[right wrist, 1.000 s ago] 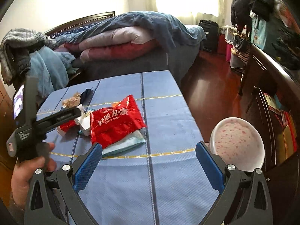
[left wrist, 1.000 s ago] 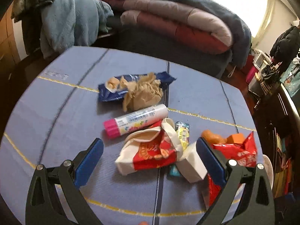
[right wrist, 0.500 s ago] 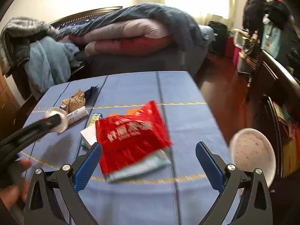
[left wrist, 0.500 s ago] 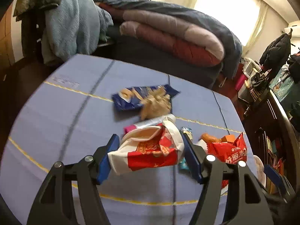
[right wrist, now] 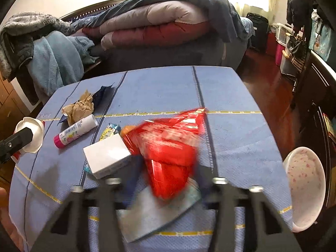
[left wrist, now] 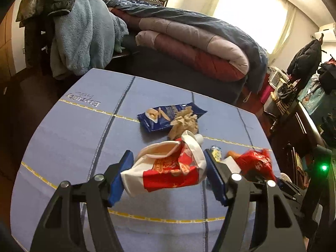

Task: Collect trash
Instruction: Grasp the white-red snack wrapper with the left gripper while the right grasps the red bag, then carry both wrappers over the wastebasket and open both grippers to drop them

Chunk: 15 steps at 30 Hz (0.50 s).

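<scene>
The left gripper (left wrist: pixel 169 174) has its blue pads pressed against both ends of a crushed red-and-white paper cup (left wrist: pixel 168 171), which a second ago lay loose on the blue tablecloth (left wrist: pixel 69 138) between wide-open fingers. The cup is now lifted clear of the cloth; in the right wrist view its white rim shows at the far left edge, off to the left of the white box (right wrist: pixel 107 156). The right gripper (right wrist: pixel 166 182) is blurred with motion. Its fingers, spread wide a second ago, have drawn in around the red foil snack bag (right wrist: pixel 168 149) and the pale wrapper (right wrist: pixel 159 212) beneath it, and seem to be pinching the bag, though the blur hides the contact itself. So two pieces of trash look to be in hand at once, and the likely next step is carrying them to a bin; the white pink-speckled basket (right wrist: pixel 302 189) off the table edge, to the right of the box, may be it.

The cup is thin coated paper, flattened and creased, easy to crush further. The bag is glossy, crinkly foil, slippery and light. The box is rigid, smooth card with square corners. Behind and left of it lie a smooth cylindrical glue stick (right wrist: pixel 75 131) with a pink cap, a brown crumpled paper wad (right wrist: pixel 78 108) and a dark blue snack wrapper (left wrist: pixel 166 117).
</scene>
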Each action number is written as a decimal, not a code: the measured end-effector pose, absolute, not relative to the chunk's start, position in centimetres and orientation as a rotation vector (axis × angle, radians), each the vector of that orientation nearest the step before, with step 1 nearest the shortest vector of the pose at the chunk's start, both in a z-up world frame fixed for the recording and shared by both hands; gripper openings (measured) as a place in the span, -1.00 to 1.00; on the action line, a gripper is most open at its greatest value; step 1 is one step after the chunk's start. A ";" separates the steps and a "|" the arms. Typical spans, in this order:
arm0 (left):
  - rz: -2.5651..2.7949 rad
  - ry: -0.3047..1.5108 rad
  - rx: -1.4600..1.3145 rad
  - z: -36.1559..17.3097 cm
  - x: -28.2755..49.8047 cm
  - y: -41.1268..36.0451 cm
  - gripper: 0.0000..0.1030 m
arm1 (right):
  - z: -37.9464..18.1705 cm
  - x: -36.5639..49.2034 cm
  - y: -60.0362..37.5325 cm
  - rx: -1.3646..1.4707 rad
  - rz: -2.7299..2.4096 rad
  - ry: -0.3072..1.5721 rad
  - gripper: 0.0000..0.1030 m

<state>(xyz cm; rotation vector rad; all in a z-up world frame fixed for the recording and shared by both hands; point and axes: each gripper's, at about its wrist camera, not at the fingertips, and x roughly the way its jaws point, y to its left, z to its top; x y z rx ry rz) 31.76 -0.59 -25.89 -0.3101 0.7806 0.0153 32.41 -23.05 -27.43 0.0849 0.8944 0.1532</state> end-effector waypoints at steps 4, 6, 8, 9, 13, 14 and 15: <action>-0.004 0.770 -0.296 -25.3 31.2 -1.4 0.32 | -26.5 31.4 -23.8 0.118 0.177 0.872 -0.52; -0.012 0.766 -0.292 -25.0 31.0 -1.7 0.32 | -26.0 30.8 -24.0 0.127 0.189 0.861 -0.53; -0.023 0.761 -0.284 -24.6 30.6 -2.1 0.32 | -25.4 30.2 -24.1 0.136 0.201 0.851 -0.53; -0.027 0.755 -0.280 -24.3 30.4 -2.3 0.32 | -25.0 29.7 -24.3 0.149 0.210 0.843 -0.53; -0.047 0.735 -0.265 -23.2 29.4 -3.0 0.32 | -23.9 28.2 -24.8 0.170 0.226 0.825 -0.53; -0.051 0.731 -0.261 -23.0 29.2 -3.1 0.32 | -23.7 27.8 -24.9 0.174 0.229 0.822 -0.53; -0.058 0.727 -0.256 -22.7 28.9 -3.4 0.32 | -23.4 27.2 -25.1 0.181 0.234 0.818 -0.53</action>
